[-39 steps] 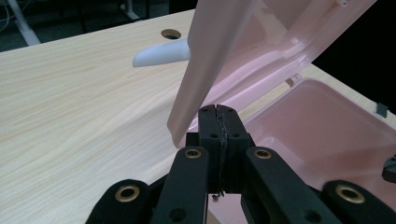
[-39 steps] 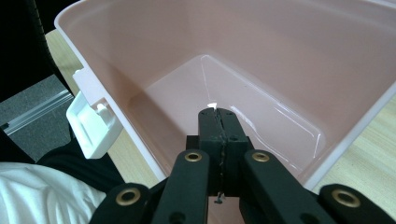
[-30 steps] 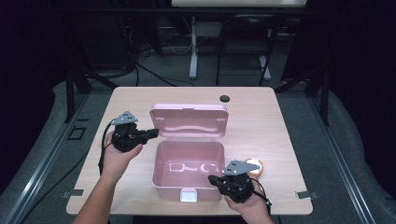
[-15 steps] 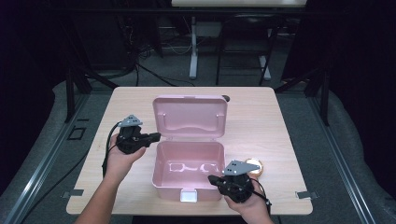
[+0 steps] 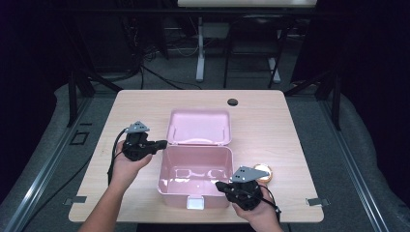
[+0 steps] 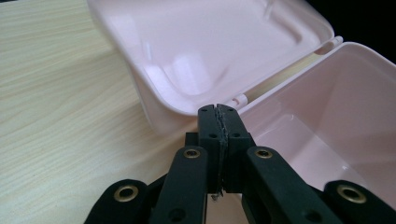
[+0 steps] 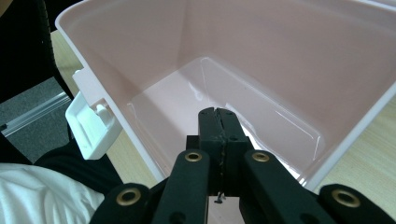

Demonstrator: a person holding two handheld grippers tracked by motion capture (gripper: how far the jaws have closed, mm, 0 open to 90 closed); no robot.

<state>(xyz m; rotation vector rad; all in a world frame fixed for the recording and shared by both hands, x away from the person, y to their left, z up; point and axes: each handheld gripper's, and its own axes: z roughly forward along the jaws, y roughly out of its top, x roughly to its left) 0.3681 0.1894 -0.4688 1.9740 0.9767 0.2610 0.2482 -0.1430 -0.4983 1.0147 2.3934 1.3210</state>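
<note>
Pink box (image 5: 193,169) open, lid (image 5: 199,126) upright. Left gripper (image 5: 162,143) and right gripper (image 5: 220,185) both pinched together, empty. Risk: nudged lid dropping shut.

Your table (image 5: 145,111) is evenly lit from above while the room around it sinks into near black, and the high view looks soft and grainy. Glare streaks the glossy floor of the pink box (image 7: 299,60). Both gripper views are sharp up close.
</note>
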